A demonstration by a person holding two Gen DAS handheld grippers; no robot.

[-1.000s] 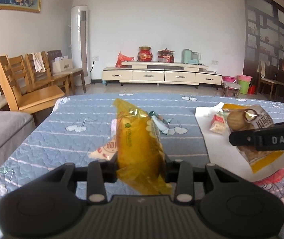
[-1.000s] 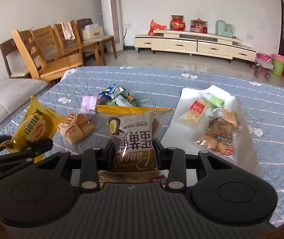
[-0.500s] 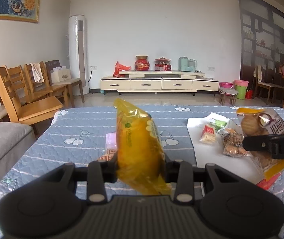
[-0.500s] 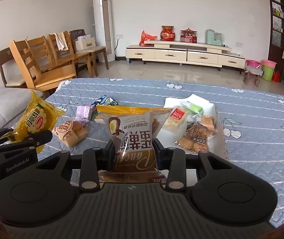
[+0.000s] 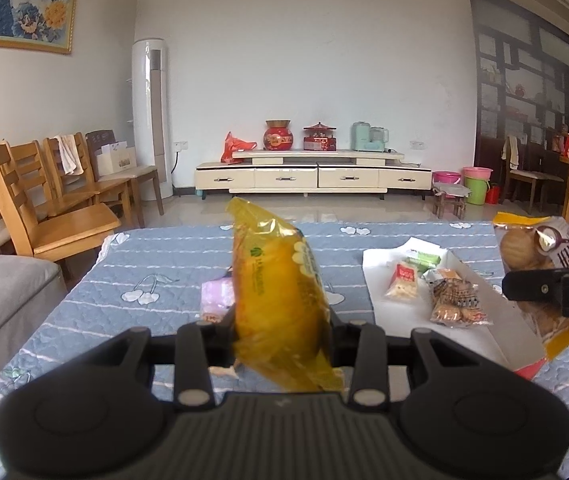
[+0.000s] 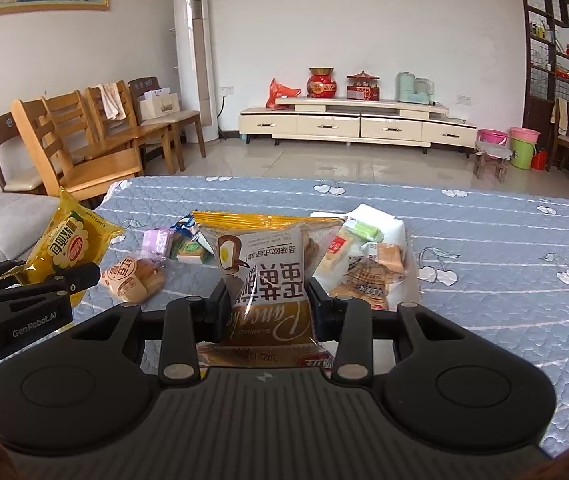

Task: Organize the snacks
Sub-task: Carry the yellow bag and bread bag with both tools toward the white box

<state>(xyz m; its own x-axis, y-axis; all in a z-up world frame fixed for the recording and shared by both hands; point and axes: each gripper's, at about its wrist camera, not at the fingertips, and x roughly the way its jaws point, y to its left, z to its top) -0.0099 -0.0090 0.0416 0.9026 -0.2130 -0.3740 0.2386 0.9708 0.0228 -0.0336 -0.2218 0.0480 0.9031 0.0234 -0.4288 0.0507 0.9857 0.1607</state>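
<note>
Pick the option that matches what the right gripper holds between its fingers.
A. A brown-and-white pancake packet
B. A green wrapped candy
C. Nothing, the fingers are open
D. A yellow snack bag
A: in the right wrist view the right gripper is shut on the brown-and-white pancake packet, while the yellow snack bag sits in the left gripper.

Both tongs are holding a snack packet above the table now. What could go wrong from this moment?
The left tongs pinch the yellow packet only near its lower part, so it may tilt or slip. The right tongs squeeze the pancake packet, which may crush. Both sit close, so the packets may collide over the white tray.
</note>
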